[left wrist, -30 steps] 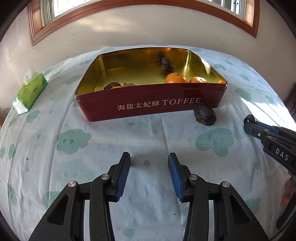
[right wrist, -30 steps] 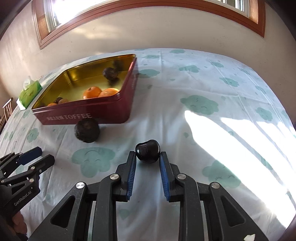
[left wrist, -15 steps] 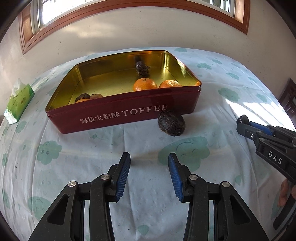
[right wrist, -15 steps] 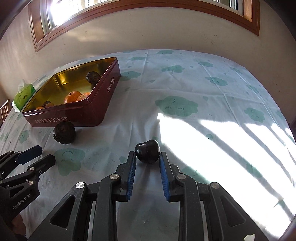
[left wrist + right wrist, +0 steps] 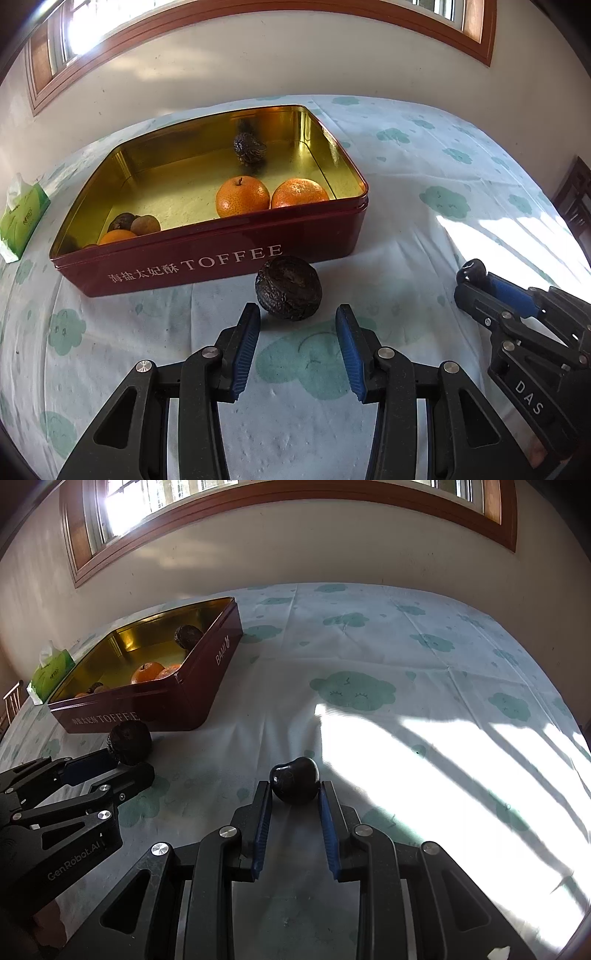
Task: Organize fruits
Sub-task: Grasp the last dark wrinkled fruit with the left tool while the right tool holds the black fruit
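Right gripper (image 5: 294,788) clamped on dark glossy fruit (image 5: 294,780); left gripper (image 5: 297,319) agape, wrinkled fruit (image 5: 288,287) at twelve o'clock.

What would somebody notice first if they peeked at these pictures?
Probably the big red toffee tin on the cloud-print tablecloth, gold inside, with two bright oranges by its front wall. Next, the wrinkly dark fruit lying just outside the tin, right ahead of the open left tongs. Off to the side, the right tongs pinch a small shiny dark fruit.
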Motion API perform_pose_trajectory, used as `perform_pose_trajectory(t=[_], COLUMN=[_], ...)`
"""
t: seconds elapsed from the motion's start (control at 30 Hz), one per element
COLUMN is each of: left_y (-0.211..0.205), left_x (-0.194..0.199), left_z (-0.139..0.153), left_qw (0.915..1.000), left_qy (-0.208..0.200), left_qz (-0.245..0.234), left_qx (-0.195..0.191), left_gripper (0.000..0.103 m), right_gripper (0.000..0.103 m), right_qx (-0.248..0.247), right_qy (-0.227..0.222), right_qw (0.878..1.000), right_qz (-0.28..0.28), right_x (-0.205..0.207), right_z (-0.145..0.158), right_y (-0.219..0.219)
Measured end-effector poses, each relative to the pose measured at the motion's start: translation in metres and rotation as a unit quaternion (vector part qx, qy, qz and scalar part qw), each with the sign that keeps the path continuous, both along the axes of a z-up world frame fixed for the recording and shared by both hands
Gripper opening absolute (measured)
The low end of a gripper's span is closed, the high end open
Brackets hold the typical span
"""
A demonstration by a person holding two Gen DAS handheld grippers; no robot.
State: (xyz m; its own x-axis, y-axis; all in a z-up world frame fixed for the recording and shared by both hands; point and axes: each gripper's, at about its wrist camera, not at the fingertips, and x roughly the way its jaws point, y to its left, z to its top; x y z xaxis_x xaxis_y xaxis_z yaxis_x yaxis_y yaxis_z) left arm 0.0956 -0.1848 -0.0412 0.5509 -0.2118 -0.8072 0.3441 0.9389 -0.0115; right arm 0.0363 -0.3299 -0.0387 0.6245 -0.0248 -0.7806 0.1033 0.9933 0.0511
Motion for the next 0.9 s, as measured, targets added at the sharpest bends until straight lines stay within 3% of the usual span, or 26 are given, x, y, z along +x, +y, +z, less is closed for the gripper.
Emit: perform_pose_trajectory(t=[0.23,0.3,0.9], left_y=[0.001,0.001,0.032], left_x=[0.006,0.004,-0.011], left_z=[0.000,0.000,0.002], left_qw=[0.9999,0.9999,0.9999], left_qy=[-0.008,-0.014,-0.010], left_qz=[0.007,0.004,0.010], left_qx=[-0.006,-0.004,-0.007], left_gripper=[0.043,0.034,0.034], right_gripper=[0.026,0.026,0.026], right_qx=[-0.005,-0.007,-0.019], right_qy=[0.001,0.002,0.004], right_qw=[1.000,1.000,1.000], right_qz=[0.002,0.002,0.003], right_x=[0.000,0.001,0.005], right_z=[0.000,0.000,-0.002], right_y=[0.002,0.003,0.006])
